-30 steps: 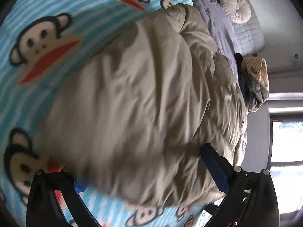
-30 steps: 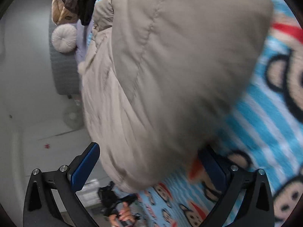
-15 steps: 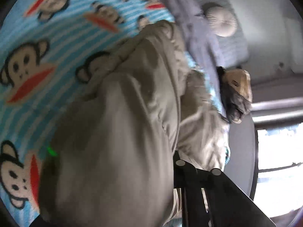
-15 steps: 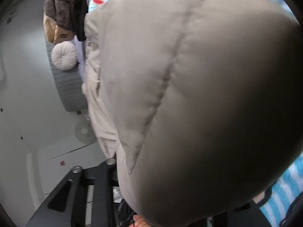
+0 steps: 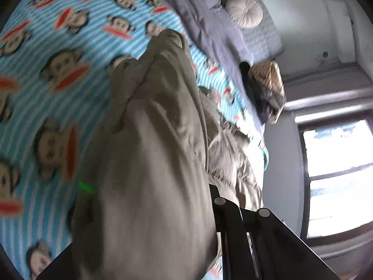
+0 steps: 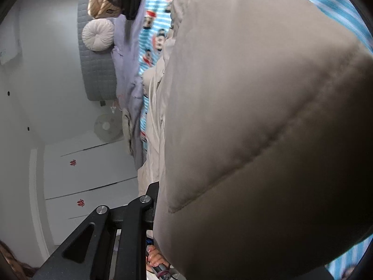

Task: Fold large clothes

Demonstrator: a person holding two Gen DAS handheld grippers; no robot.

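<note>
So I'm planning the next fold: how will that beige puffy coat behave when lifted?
The beige puffy coat looks quilted and bulging, so it is probably light for its bulk and springy. It sags between both claws and trails onto the monkey-print blanket, so likely floppy. Its smooth shell may slip.

Matt beige quilted puffer coat [image 6: 256,128], soft striped fleece blanket [image 5: 58,53], matt black plastic left gripper [image 5: 216,210]

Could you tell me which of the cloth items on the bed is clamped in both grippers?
The beige puffer jacket; the purple blanket and the clothes heap lie untouched.
</note>
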